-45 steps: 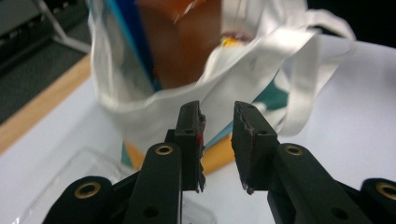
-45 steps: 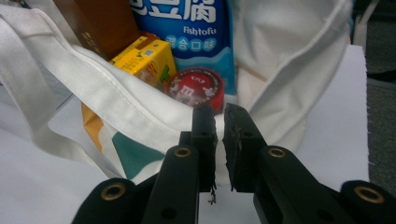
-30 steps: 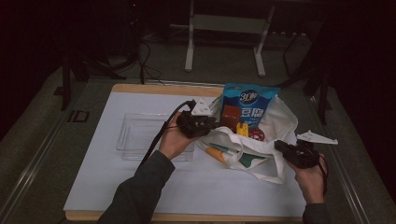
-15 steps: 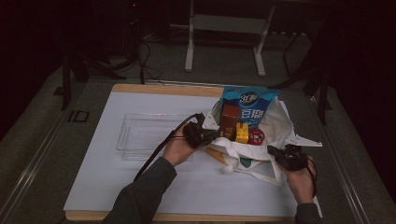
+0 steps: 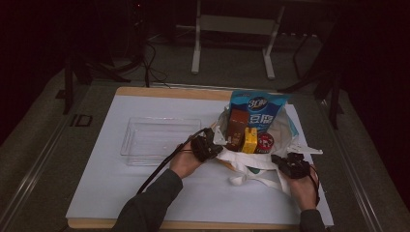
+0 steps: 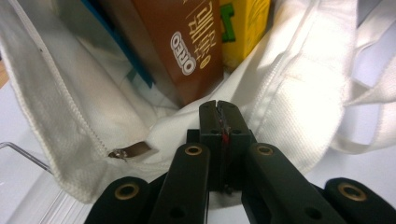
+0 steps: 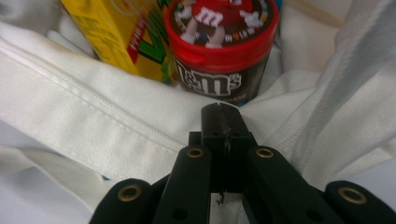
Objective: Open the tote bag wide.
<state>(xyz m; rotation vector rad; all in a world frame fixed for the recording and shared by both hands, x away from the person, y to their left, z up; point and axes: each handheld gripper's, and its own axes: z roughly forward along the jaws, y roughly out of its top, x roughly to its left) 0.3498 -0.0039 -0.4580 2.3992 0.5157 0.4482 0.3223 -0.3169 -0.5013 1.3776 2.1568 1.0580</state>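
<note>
In the lower right of the high view, the right gripper (image 5: 286, 163) has its jaws pressed together on the near rim of the white bag (image 5: 251, 166). Left of it, at mid frame, the left gripper (image 5: 209, 144) is clamped on the bag's left rim. Inside stand a brown box (image 5: 237, 127), a yellow box (image 5: 250, 140), a red-lidded can (image 5: 265, 142) and, behind them, a blue packet (image 5: 257, 108). Farther left lies a clear tray (image 5: 159, 140), with bare white table (image 5: 106, 193) around it.

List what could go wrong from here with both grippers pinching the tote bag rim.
1. Left gripper and right gripper each pinch only a thin fold of the white tote bag; the cloth could slip out if pulled.
2. The blue snack pouch and brown Oreo box stand tall above the rim; a tug may tip them out.
3. The M&M's jar sits right behind the right grip and could roll.
</note>
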